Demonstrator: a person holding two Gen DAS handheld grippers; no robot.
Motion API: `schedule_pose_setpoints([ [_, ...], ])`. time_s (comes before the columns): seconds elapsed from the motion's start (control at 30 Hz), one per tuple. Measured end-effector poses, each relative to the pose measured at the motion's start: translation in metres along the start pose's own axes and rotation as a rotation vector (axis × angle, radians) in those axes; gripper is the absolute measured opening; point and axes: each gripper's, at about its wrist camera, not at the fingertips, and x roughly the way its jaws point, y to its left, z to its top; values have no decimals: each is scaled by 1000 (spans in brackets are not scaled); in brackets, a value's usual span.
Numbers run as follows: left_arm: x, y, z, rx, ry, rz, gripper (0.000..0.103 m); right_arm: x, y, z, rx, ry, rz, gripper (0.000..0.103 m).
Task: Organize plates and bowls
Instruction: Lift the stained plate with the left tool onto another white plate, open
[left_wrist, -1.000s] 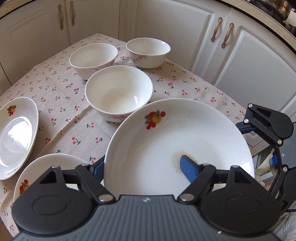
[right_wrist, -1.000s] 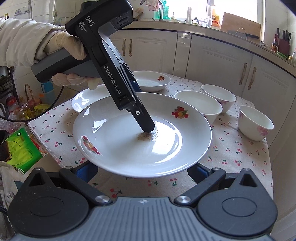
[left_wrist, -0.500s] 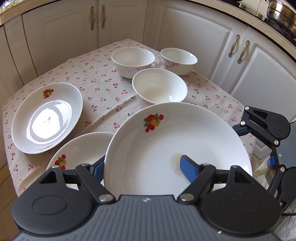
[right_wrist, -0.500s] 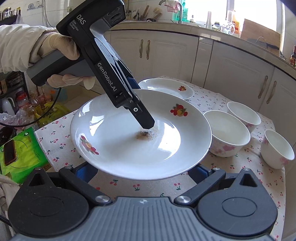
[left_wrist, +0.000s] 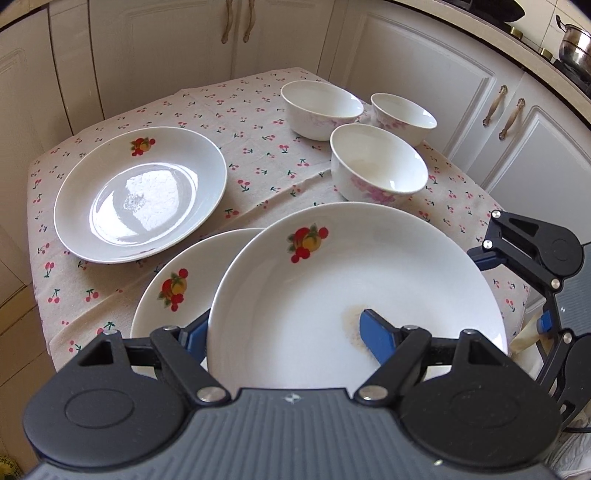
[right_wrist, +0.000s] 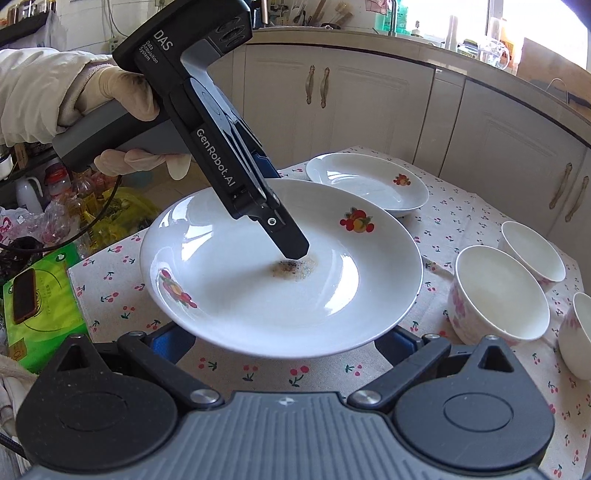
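Observation:
My left gripper (left_wrist: 284, 332) is shut on the near rim of a white fruit-print plate (left_wrist: 354, 280), one finger on top, one beneath, holding it above the table. It hangs partly over a second plate (left_wrist: 173, 291). A third plate (left_wrist: 140, 192) lies at the far left. Three white bowls (left_wrist: 378, 166) stand at the right. In the right wrist view the held plate (right_wrist: 258, 295) is lifted, with the left gripper (right_wrist: 291, 247) on it. My right gripper (right_wrist: 284, 341) is open, its fingers (right_wrist: 170, 343) spread below the plate's near edge.
The table wears a cherry-print cloth (left_wrist: 258, 110). White cabinets (left_wrist: 406, 55) stand close behind and to the right. A green box with a phone (right_wrist: 26, 299) and bags lie left of the table. The far plate (right_wrist: 365, 184) and bowls (right_wrist: 498, 291) show in the right wrist view.
The held plate has been carried leftward, over the second plate. The bowls have slid to the right in both views; the far plate has come fully into view.

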Motion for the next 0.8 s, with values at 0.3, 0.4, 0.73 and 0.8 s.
schedule_pose_setpoints([
  [0.3, 9, 20, -3, -26, 13, -6, 81, 16, 0, 6, 0, 27, 17, 103],
  [0.4, 10, 25, -3, -36, 13, -12, 81, 20, 0, 9, -3, 32, 18, 103],
  [0.73, 15, 39, -4, -66, 31, -11, 81, 30, -1, 16, 15, 50, 33, 103],
  [0.8, 16, 41, -4, -69, 36, -7, 81, 31, 0, 17, 12, 52, 35, 103],
])
